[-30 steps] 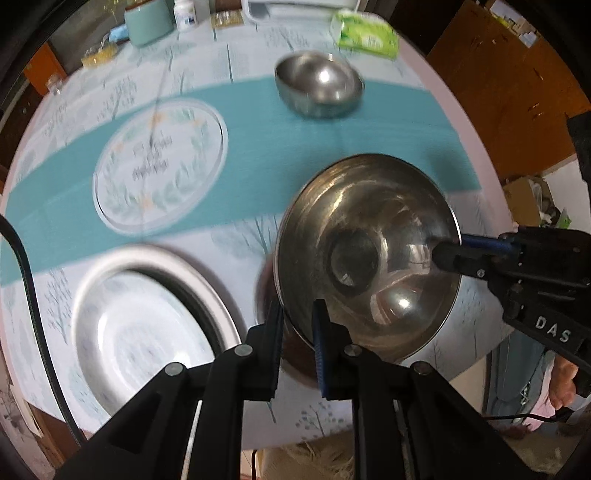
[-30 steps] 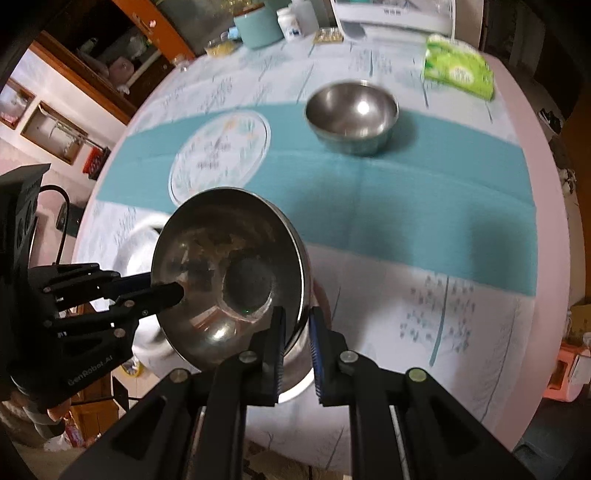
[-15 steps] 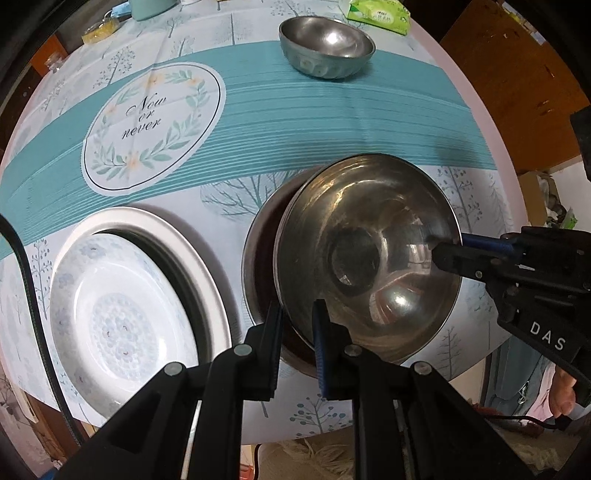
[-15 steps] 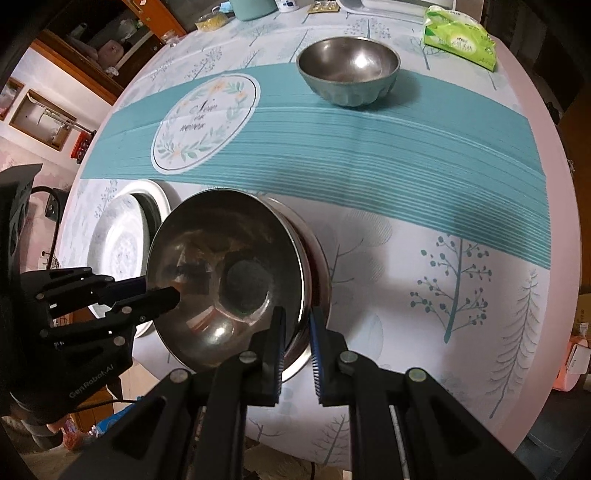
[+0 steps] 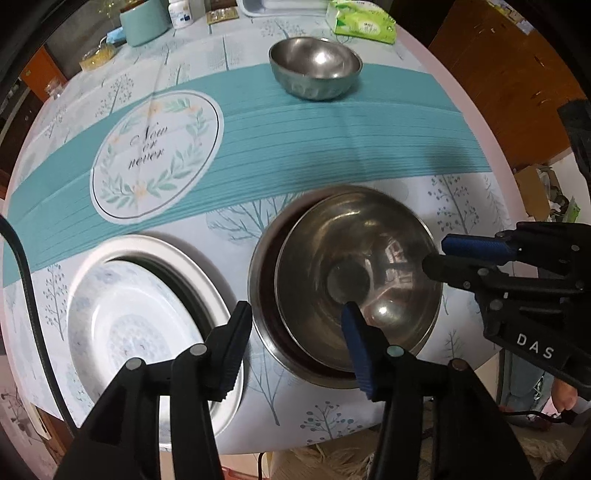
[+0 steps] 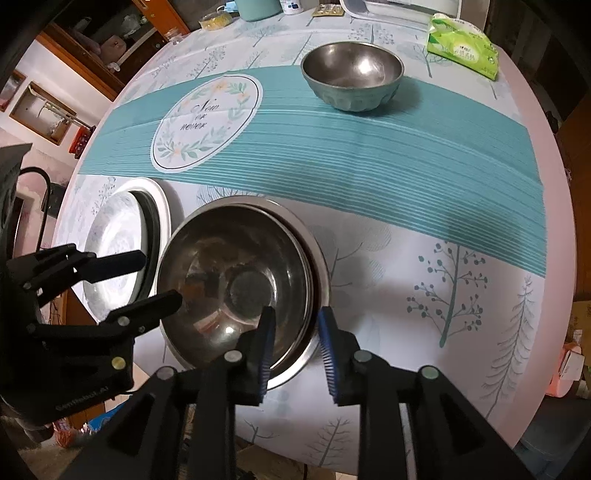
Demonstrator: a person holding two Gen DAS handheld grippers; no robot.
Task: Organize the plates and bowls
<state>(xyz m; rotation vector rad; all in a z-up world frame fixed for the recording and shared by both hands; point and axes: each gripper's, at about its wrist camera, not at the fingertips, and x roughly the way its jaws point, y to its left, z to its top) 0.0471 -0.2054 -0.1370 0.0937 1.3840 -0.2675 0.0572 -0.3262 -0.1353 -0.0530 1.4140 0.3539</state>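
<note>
A large steel bowl [image 5: 354, 280] sits nested inside another steel bowl [image 5: 260, 295] at the table's near edge; it also shows in the right wrist view [image 6: 236, 273]. My left gripper [image 5: 295, 328] is open, its jaws straddling the bowls' near-left rim. My right gripper [image 6: 295, 332] is open, its jaws either side of the near-right rim; it shows in the left wrist view [image 5: 439, 254]. A white patterned plate [image 5: 122, 325] lies in a white-rimmed dish to the left. A smaller steel bowl [image 5: 316, 66] stands on the teal runner at the back.
The round table has a tree-print cloth with a teal runner [image 5: 332, 140] and a round printed emblem [image 5: 157, 155]. A green tissue pack [image 5: 364, 24], a teal canister [image 5: 142, 22], a white bottle [image 5: 181, 13] and a white tray [image 6: 406, 11] stand along the far edge.
Both grippers opened and let go of the large steel bowl, which came down and now rests in the other bowl on the table.
</note>
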